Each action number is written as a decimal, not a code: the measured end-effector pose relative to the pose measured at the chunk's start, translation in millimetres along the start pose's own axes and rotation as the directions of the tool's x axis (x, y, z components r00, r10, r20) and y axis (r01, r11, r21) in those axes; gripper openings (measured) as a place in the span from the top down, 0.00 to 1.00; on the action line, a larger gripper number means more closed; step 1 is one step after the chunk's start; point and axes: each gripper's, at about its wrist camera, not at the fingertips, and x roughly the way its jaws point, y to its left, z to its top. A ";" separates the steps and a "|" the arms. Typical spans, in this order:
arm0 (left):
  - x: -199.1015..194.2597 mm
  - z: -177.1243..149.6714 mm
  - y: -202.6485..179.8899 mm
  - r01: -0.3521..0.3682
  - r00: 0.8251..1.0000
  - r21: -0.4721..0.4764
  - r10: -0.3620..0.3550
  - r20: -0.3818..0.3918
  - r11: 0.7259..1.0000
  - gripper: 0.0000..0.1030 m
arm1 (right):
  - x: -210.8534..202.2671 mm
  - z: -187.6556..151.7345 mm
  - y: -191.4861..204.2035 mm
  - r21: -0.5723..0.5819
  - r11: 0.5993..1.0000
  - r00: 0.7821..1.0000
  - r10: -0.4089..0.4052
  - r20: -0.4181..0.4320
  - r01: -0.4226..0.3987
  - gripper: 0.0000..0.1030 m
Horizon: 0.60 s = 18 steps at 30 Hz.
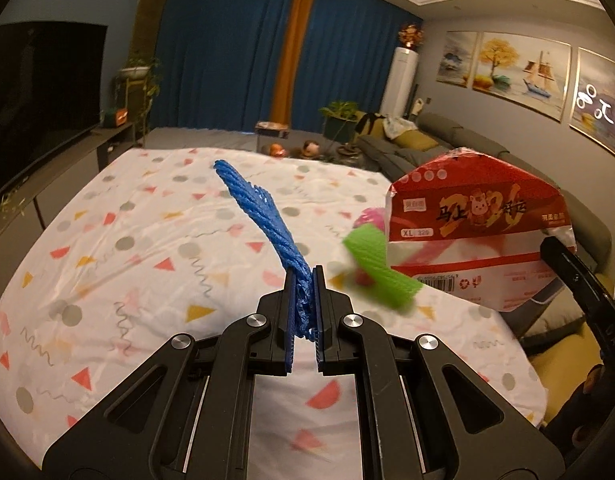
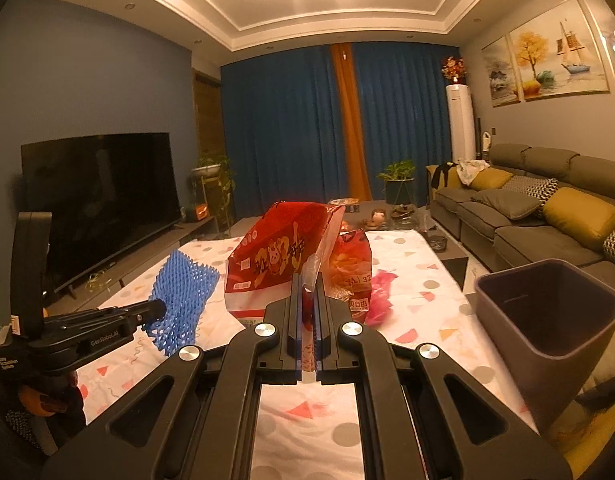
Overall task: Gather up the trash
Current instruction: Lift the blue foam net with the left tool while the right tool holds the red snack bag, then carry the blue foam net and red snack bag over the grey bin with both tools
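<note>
Left tongs [image 1: 306,280] pinching blue foam net [image 1: 251,204], lifted over the table [image 1: 107,240]. Right tongs [image 2: 306,280] pressed shut on red plastic bag [image 2: 275,256], also raised. Beside them, dark bin [image 2: 547,312] apparently empty. Farther out, green net [image 1: 381,268] and pink scrap [image 2: 381,292] still uncollected. Barely begun.

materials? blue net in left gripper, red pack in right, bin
Blue net: soft foam mesh, matte, open lattice.
Red pack: thin plastic film, glossy, crinkled, printed.
Bin: probably moulded plastic, matte dark grey, smooth walls.
</note>
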 end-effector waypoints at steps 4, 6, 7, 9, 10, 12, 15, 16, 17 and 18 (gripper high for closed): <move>2.7 2.6 -19.9 0.018 1.000 0.029 -0.018 0.006 0.999 0.93 | -9.3 2.3 -14.1 0.015 1.000 1.000 -0.024 0.014 0.024 0.95; 4.8 3.3 -30.9 0.033 0.999 0.044 -0.033 0.008 0.998 0.93 | -15.0 2.7 -20.9 0.021 0.999 0.999 -0.039 0.020 0.038 0.95; 6.1 4.2 -37.2 0.040 0.999 0.054 -0.041 0.008 0.998 0.93 | -16.4 2.9 -24.3 0.023 0.999 0.999 -0.045 0.023 0.044 0.95; 9.0 5.7 -47.6 0.055 0.998 0.072 -0.056 0.008 0.996 0.93 | -20.2 3.4 -33.5 0.034 0.998 0.998 -0.060 0.027 0.059 0.95; 10.7 6.6 -49.9 0.061 0.998 0.079 -0.062 0.009 0.995 0.93 | -19.1 3.2 -35.4 0.039 0.997 0.997 -0.067 0.028 0.066 0.95; 14.1 8.3 -60.8 0.079 0.997 0.097 -0.080 0.010 0.992 0.93 | -22.0 2.6 -43.0 0.048 0.996 0.996 -0.081 0.032 0.080 0.95; 18.4 9.9 -75.8 0.099 0.995 0.113 -0.100 0.010 0.989 0.93 | -24.9 1.3 -55.7 0.061 0.993 0.994 -0.107 0.036 0.104 0.95; 21.3 11.2 -81.8 0.108 0.994 0.118 -0.110 0.008 0.987 0.93 | -26.3 1.0 -61.0 0.067 0.991 0.992 -0.117 0.036 0.114 0.95; 24.2 12.1 -86.9 0.116 0.993 0.122 -0.117 0.005 0.986 0.93 | -27.3 0.6 -65.3 0.072 0.990 0.991 -0.126 0.036 0.123 0.95; 26.8 12.9 -91.6 0.122 0.992 0.127 -0.123 0.003 0.984 0.93 | -27.5 -0.4 -67.8 0.075 0.989 0.990 -0.134 0.037 0.131 0.95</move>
